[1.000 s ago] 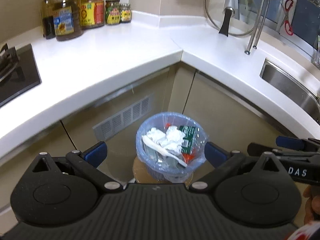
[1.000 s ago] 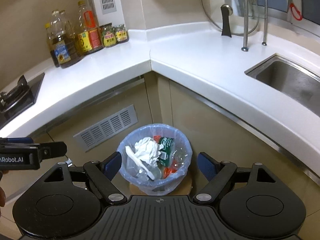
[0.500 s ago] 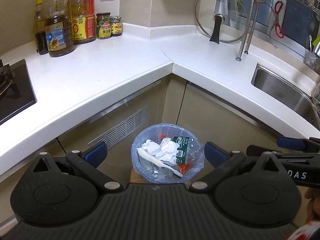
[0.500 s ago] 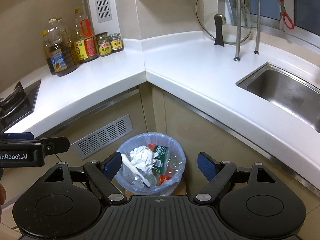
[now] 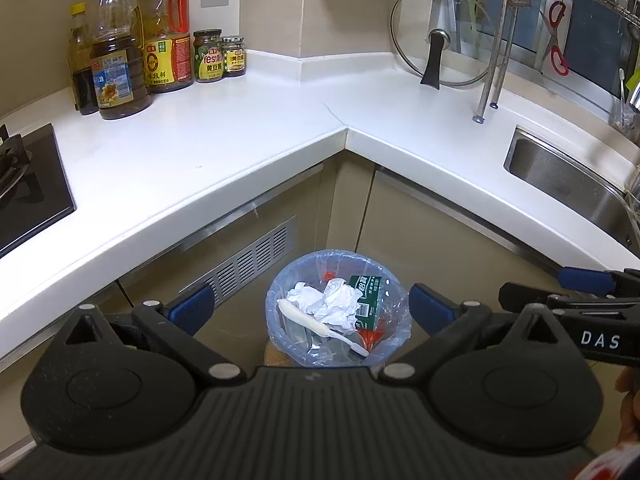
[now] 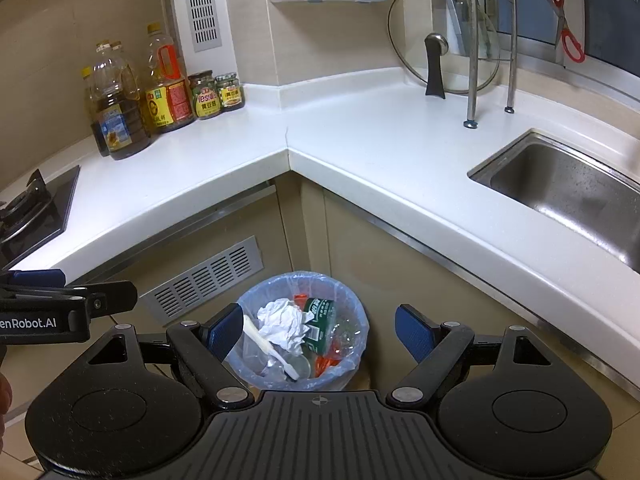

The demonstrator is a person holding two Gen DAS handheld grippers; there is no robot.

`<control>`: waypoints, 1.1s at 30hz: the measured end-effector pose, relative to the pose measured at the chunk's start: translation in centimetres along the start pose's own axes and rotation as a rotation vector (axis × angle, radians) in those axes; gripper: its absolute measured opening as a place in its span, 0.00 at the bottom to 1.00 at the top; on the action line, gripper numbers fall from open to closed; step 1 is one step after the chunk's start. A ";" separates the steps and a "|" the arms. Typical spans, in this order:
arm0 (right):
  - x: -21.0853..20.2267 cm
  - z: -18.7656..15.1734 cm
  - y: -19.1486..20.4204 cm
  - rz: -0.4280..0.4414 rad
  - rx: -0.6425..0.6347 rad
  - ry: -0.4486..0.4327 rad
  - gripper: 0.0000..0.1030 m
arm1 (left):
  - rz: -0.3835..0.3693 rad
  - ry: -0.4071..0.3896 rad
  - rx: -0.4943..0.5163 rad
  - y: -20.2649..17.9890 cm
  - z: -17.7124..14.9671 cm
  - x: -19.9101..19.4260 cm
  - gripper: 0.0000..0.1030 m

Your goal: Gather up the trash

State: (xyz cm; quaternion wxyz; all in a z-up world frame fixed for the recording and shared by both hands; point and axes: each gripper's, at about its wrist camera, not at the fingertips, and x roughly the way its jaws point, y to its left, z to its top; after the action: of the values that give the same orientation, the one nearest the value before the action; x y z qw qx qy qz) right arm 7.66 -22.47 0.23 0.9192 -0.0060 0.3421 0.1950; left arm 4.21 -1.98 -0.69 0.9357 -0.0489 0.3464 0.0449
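Both the left gripper (image 5: 304, 308) and the right gripper (image 6: 319, 330) are hanging with jaws spread wide and nothing between them, well above the trash bin (image 5: 338, 306), which is sitting on the floor below the corner of the white countertop (image 5: 248, 136) with its blue liner (image 6: 348, 312) draped over the rim. To gather the bag cleanly, each gripper should be coming down on opposite sides of the liner's edge and pinching only plastic, not the crumpled paper (image 6: 284, 322) or spoon (image 5: 320, 328). Compared with a second ago, the bin is looking smaller and lower in both views, with more counter showing.

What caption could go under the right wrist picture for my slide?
Open right gripper above a lined trash bin holding crumpled paper, below a white kitchen counter.
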 end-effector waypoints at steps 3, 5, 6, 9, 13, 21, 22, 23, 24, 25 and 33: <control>0.0 0.0 0.0 0.001 0.000 0.000 0.80 | 0.004 0.003 -0.003 0.2 0.0 0.0 1.00; 0.0 0.0 0.0 0.001 0.000 0.001 0.80 | 0.006 0.002 -0.004 0.2 0.0 0.0 1.00; 0.0 0.0 0.1 0.000 0.001 0.001 0.80 | 0.006 0.002 -0.004 0.1 0.0 0.1 1.00; 0.0 0.0 0.1 0.000 0.000 0.000 0.80 | 0.006 0.002 -0.003 0.1 0.0 0.1 1.00; 0.0 0.0 0.1 0.000 0.000 0.000 0.80 | 0.008 0.001 -0.002 0.1 0.0 0.0 1.00; 0.1 0.0 0.1 0.000 -0.002 0.000 0.80 | 0.010 0.001 0.000 0.2 0.0 0.1 1.00; 0.1 0.1 0.2 0.001 -0.003 0.000 0.80 | 0.009 0.002 -0.001 0.2 0.0 0.1 1.00; 0.1 0.1 0.2 0.001 -0.003 0.000 0.80 | 0.009 0.002 -0.002 0.2 0.0 0.1 1.00; 0.1 0.1 0.1 0.001 -0.003 0.000 0.80 | 0.009 0.002 -0.002 0.2 0.0 0.1 1.00; 0.1 0.1 0.2 0.000 -0.004 0.001 0.80 | 0.009 0.002 -0.001 0.2 0.0 0.1 1.00; 0.1 0.1 0.2 0.000 -0.004 0.000 0.80 | 0.006 0.004 -0.001 0.2 0.1 0.2 1.00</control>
State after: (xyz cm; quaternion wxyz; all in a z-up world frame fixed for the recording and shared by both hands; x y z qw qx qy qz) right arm 7.74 -22.27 0.26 0.9192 -0.0076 0.3416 0.1959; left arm 4.39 -1.77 -0.81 0.9350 -0.0483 0.3482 0.0479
